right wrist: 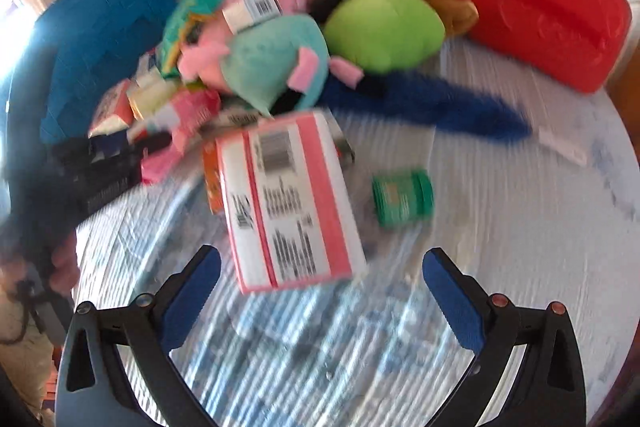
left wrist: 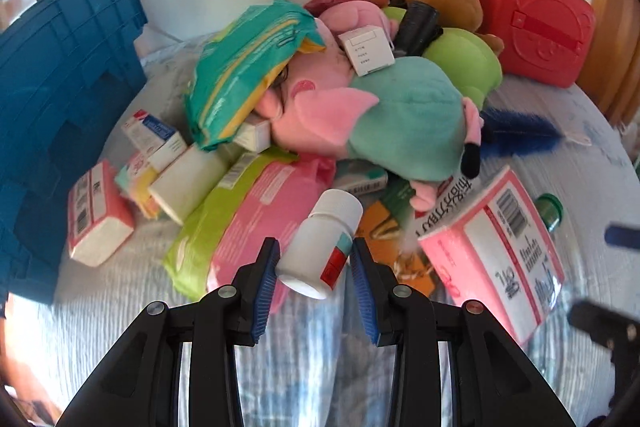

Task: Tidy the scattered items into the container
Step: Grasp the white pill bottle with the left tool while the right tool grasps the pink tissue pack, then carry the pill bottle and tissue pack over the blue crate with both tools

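A: Status?
B: Left gripper [left wrist: 314,259] fingers clamp white pill bottle [left wrist: 320,245] above the bed pile; blue crate [left wrist: 60,75] sits left. Right gripper [right wrist: 322,291] fingers wide, empty, over pink tissue pack [right wrist: 288,203].
A: Next?
B: Probably swing bottle left into crate.

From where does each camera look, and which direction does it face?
Left wrist: on the left gripper, facing down at the pile; its fingers hold a white bottle.
Right wrist: on the right gripper, jaws open, facing down at a pink pack on the bed; a hand shows at left.
Shared: blue crate, red case, green jar.
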A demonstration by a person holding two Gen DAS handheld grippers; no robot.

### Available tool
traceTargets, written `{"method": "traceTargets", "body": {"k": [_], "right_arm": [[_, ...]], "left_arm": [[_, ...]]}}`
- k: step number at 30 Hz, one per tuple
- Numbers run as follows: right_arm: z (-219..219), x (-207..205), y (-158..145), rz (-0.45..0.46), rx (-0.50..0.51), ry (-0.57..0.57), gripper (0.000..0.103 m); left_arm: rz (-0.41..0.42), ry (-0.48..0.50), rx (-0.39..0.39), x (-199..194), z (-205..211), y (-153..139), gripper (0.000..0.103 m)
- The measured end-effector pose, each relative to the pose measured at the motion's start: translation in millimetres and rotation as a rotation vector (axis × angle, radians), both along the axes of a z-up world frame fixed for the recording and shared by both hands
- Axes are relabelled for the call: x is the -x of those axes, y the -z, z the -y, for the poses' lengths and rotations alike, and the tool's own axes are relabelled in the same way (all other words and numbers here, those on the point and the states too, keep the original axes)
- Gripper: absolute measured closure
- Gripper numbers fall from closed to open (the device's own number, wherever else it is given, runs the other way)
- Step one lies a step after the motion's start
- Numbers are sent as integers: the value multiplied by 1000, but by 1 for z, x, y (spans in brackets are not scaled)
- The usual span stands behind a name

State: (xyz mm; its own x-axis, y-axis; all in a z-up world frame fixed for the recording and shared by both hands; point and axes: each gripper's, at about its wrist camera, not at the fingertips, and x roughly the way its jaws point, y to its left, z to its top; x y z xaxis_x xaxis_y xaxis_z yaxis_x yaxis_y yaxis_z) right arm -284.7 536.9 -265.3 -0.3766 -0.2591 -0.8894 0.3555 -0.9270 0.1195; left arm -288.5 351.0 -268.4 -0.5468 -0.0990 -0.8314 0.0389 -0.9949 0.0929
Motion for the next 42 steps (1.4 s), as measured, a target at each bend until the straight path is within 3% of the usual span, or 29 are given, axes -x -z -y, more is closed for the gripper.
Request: {"method": "traceTargets", "body": {"k": [7, 13, 14, 20, 28, 33, 37, 42], "right_arm": [[26, 16, 29, 21, -52, -61, 0], [40, 28, 53, 50, -31, -112, 4], [41, 29, 55, 53, -36, -111, 10], [40, 22, 44, 27, -20, -117, 12], [41, 9, -9, -74, 5, -124, 12], [66, 1, -51, -162, 21, -138, 12], [103, -6, -94, -251, 58, -160, 12], [179, -11, -151, -381, 132, -178, 12]], "left_arm": [[35, 2, -23, -17, -15, 22, 67], [40, -35, -15, -24, -11, 30, 67], [38, -39, -12, -24, -10, 30, 67], [13, -62, -9, -29, -4, 18, 68], [-74, -72, -9, -40, 9, -25, 67], [-180, -99, 7, -53, 41, -68, 67], [-290, -123, 31, -63, 86, -111, 67], [-455, -135, 90, -76, 168, -186, 67]]}}
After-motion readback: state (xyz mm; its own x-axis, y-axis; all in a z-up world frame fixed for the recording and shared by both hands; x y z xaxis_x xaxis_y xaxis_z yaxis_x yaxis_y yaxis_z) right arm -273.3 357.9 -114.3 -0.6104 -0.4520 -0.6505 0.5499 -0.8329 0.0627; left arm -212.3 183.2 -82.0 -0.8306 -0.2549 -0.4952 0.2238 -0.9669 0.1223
